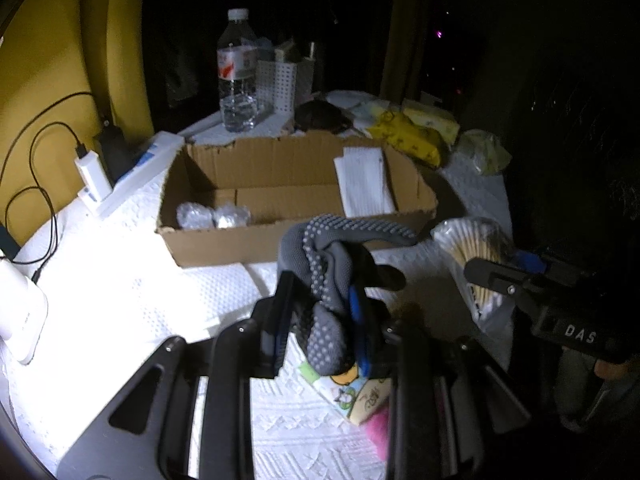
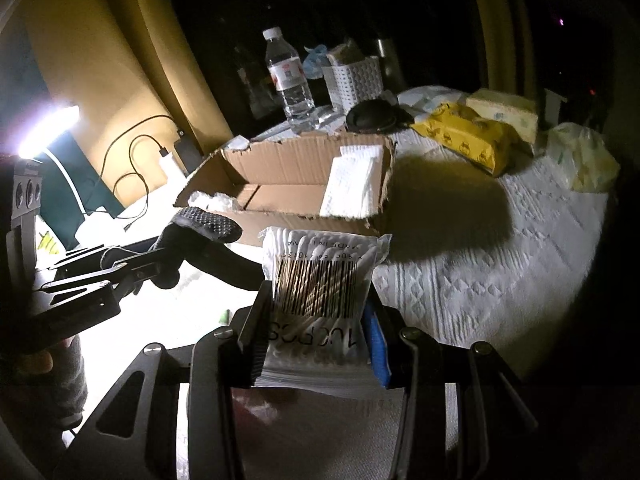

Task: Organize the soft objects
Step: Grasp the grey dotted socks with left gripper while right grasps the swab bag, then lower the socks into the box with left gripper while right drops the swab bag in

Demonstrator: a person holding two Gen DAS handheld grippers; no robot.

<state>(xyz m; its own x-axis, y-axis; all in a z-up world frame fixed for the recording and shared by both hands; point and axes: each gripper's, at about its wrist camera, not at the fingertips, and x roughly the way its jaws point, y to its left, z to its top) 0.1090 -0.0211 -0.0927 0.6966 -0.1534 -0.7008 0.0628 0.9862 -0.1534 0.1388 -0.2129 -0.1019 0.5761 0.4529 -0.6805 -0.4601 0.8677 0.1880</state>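
Left gripper [image 1: 320, 312], lower centre, is clamped on a grey knit glove [image 1: 320, 264] studded with rubber dots. Right gripper [image 2: 316, 332] is clamped on a crinkly plastic pack of cotton swabs [image 2: 320, 276]. Behind both, at frame centre, sits an open corrugated cardboard box [image 1: 248, 240] holding folded white tissue [image 1: 366, 184].

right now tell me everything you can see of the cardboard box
The cardboard box is a shallow brown corrugated tray with an open top and ragged, torn upper edges. It sits flat on the white textured cloth, beyond both claws, untouched by either. Inside, folded white sheets lean against its right end and two crinkly clear-wrapped bundles lie at its left end; the middle floor is bare.
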